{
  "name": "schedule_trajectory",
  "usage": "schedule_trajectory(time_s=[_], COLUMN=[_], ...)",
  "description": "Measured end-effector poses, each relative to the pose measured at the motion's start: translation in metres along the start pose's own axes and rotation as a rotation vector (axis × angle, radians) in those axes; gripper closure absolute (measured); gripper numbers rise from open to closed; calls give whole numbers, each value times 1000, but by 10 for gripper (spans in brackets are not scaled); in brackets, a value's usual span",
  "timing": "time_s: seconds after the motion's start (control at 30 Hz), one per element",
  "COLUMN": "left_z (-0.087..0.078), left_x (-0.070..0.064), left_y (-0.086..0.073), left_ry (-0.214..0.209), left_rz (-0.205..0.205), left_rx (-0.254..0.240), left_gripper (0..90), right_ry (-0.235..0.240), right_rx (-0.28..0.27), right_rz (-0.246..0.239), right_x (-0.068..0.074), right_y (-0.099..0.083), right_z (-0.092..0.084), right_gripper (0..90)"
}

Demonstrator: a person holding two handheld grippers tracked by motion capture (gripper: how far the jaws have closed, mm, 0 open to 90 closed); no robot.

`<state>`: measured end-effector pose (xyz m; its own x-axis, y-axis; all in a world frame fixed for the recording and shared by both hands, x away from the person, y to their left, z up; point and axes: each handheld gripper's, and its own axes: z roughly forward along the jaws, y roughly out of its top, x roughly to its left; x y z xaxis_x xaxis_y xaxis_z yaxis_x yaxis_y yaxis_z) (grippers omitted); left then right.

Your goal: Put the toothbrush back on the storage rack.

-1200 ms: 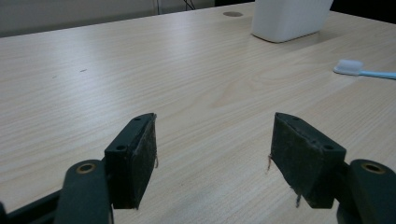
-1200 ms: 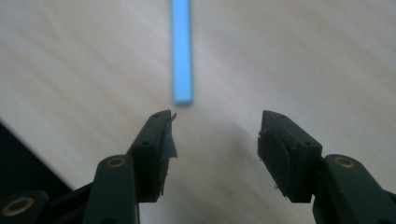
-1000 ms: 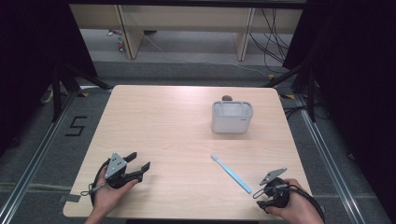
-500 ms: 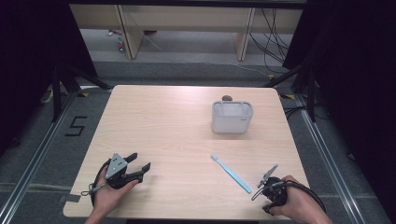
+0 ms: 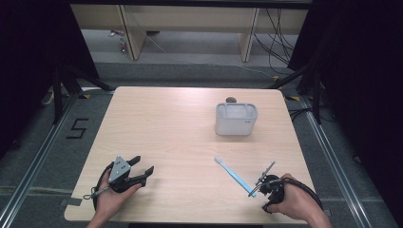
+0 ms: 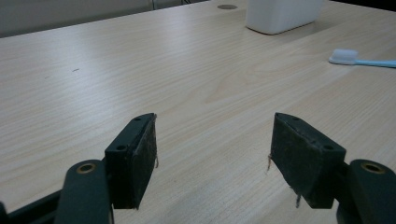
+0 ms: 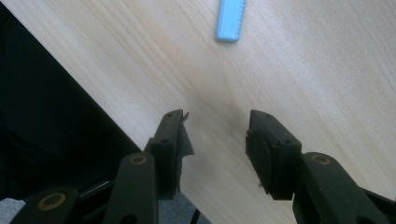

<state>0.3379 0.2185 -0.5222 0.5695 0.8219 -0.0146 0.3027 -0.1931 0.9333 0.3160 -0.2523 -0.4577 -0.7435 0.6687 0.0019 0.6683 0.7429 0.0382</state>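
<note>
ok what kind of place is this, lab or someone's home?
Likely a lab data-collection rig: a bare wooden table ringed by black curtains, a taped number 5 on the floor, loose cables behind.

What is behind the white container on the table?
A small dark round thing peeks over the container at the table's far edge; it looks like a hole, but the container covers its near part.

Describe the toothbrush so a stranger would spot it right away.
Start at the wooden table and find the white bin toward its far right. Nearer the person lies the toothbrush: thin, light blue, white bristles pointing toward the bin, flat on the wood.
</note>
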Motion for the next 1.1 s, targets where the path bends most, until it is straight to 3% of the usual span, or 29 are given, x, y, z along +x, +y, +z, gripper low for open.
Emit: schedule_trajectory(time_s=[0.07,0.1,0.13,0.17,0.2,0.27,0.3,0.33,0.43,0.5,0.53,0.67,0.7,0.83,0.9,1.07,1.1], left_z=[0,0,0,1,0,0,0,0,1,1,1,1,0,0,1,1,1], left_x=[0,0,0,0,-1,-1,-1,-1,-1,-1,-1,-1,-1,-1,-1,-2,-2], left_y=[0,0,0,0,0,0,0,0,0,0,0,0,0,0,0,0,0], left_ry=[1,0,0,-5,-1,-2,-2,-2,-9,-8,-8,-7,-2,-4,-5,-7,-7], left_rz=[0,-1,1,0,2,7,7,5,0,1,2,1,2,1,4,3,3], left_rx=[-1,-2,-2,-10,2,5,5,5,-3,-3,-2,-2,6,4,0,-3,-3], left_gripper=[309,309,309,309,309,309,309,309,308,308,308,307,307,307,307,307,307], right_ry=[4,-5,17,5,-4,-12,-5,-9,-8,-10,-7,-17,-13,-21,-17,-20,-19], right_rx=[2,-6,-21,-10,-20,-23,-5,-12,-12,-9,-23,-10,-27,-14,-19,-16,-32], right_rz=[11,-13,2,16,-21,-38,22,5,10,34,0,22,-2,24,1,-1,-33], right_x=[1,0,1,2,-1,-2,2,0,0,1,-2,0,-2,0,-3,-2,-6], right_y=[1,3,4,5,5,7,9,10,13,15,16,24,25,33,36,44,45], right_z=[-1,-1,-2,-3,-1,-1,-3,-4,-5,-5,-4,-6,-5,-7,-7,-9,-7], right_gripper=[569,571,572,572,572,573,574,574,577,578,578,579,579,582,583,589,591])
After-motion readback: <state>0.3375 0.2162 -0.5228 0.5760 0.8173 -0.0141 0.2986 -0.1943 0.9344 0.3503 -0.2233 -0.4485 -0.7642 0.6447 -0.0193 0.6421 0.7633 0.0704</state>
